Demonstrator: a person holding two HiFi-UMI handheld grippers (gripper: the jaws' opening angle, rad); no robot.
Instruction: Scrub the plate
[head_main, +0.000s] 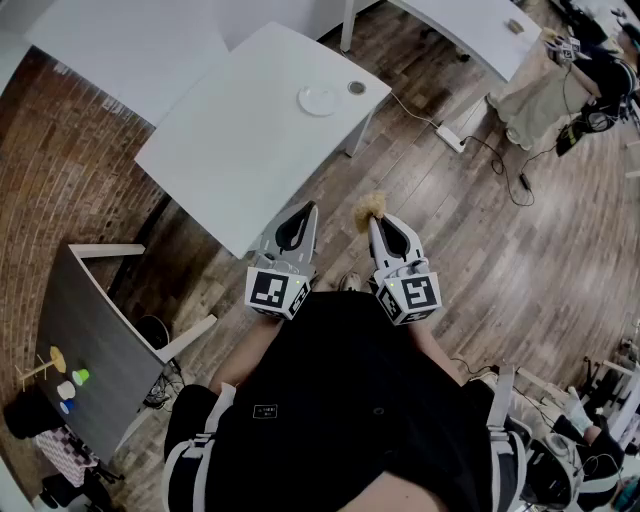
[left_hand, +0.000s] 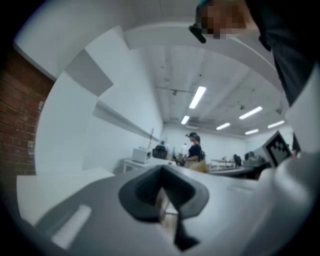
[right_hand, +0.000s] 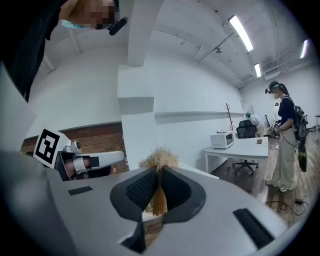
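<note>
**Desk:** Where is the plate from where you sit?

**Operator:** I see the plate (head_main: 318, 100) at the far end of the white table (head_main: 230, 140), lying flat, just beside a small round grommet (head_main: 357, 88). Both my grippers are held close to the body, well apart from it, over the wooden floor.

**Desk:** What are the jaws doing?

**Operator:** My right gripper (right_hand: 159, 174) is clamped on a straw-coloured scrubber (right_hand: 159, 159). Its frizzy tuft sticks out past the tips, and the head view shows the same tuft at the nose. My left gripper (left_hand: 163, 176) has its pads drawn together with nothing between them.

**Desk:** How do you expect the plate to handle?

**Operator:** I judge it rigid, smooth and fairly light, so it will likely skate or spin on that slick tabletop as soon as I rub it. It may also be breakable, though I cannot tell the material from here. I would open the left jaws and pinch the near rim, or press down on the edge, to pin it. The rim is the only part thin enough to take between the pads.

**Desk:** And the scrubber?

**Operator:** It looks soft and springy, and it will flatten under load. I would press lightly and sweep in circles across the plate's face.
</note>
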